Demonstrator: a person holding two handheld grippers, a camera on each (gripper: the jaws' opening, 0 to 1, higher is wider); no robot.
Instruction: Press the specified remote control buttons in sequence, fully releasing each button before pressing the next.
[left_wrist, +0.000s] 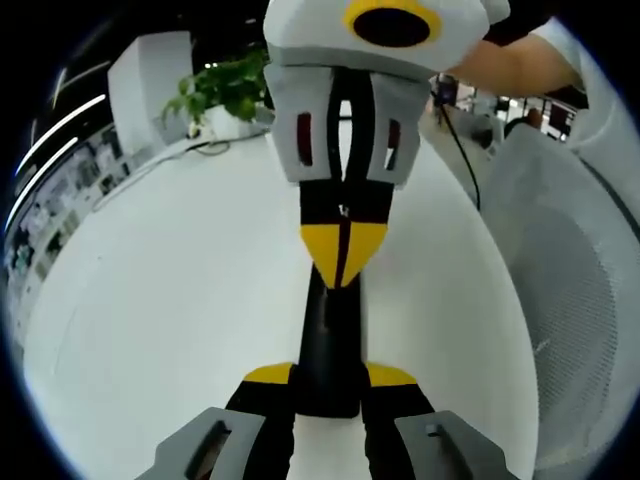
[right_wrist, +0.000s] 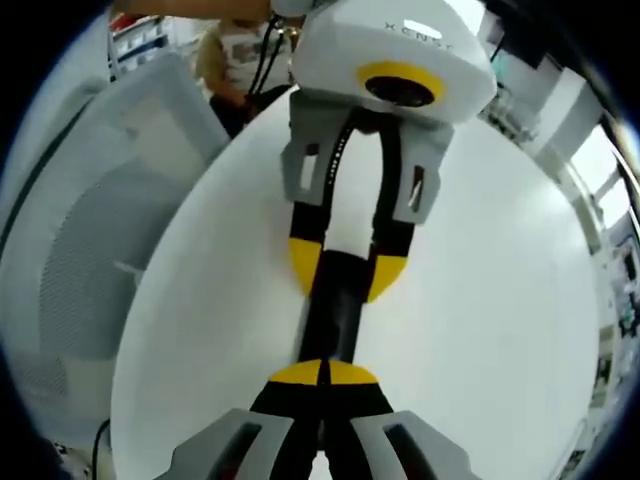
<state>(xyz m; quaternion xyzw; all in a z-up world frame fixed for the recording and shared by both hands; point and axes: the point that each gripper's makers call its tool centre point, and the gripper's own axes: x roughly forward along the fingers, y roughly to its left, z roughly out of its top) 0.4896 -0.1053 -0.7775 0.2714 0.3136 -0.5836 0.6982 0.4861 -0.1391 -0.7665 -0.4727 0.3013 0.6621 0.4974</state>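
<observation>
Nearby, potted plant (left_wrist: 222, 90) (table (left_wrist: 150, 300) edge)

The slim black plastic remote control (left_wrist: 328, 350) has a smooth, slightly glossy casing that catches soft light along its length. It lies on a round white table (left_wrist: 160, 300) with a smooth matt top. The left gripper (left_wrist: 328, 378) has matt black jaws with yellow, rubbery-looking tip pads and grey moulded plastic bases; the right gripper (right_wrist: 322, 375) is made the same way. Its body, seen from the left gripper view, is smooth white plastic with a satin sheen. Beside the table, a pale grey chair back (left_wrist: 575, 300) looks like fine woven mesh
</observation>
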